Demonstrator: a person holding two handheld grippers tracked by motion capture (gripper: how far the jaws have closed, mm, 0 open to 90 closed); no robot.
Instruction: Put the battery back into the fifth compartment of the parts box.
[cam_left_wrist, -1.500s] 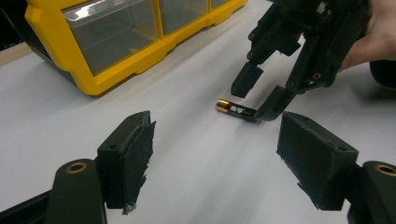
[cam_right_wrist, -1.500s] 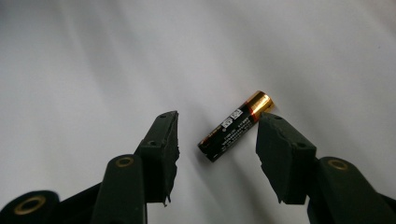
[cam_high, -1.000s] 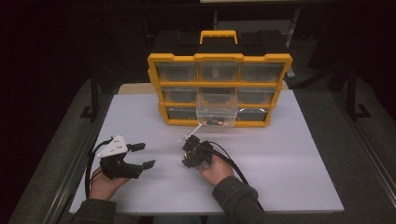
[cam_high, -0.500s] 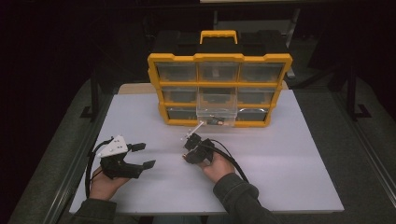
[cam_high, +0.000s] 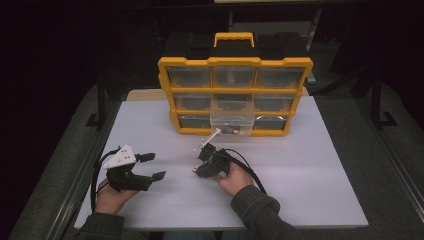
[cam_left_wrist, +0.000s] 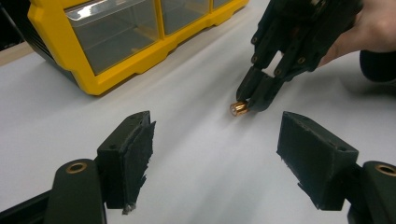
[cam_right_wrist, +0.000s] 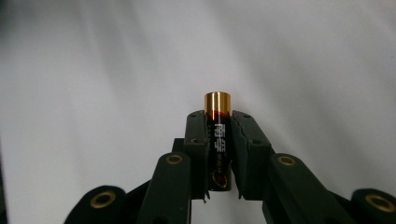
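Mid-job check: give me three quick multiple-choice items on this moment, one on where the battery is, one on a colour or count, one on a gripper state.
1. Where is the battery?
A. In the pulled-out drawer
B. Between the right gripper's jaws
C. Lying under the left gripper

2. What colour is the frame of the drawer organizer?
A. Yellow
B. Blue
C. Red

3. How does the left gripper stand?
A. Shut on the battery
B. Shut on a drawer
C. Open, with nothing between its jaws

Answers:
1 B: the right gripper has just closed, and its pads press the battery's sides.
2 A: yellow bars frame the clear drawers.
3 C: white table shows between its wide-set jaws.
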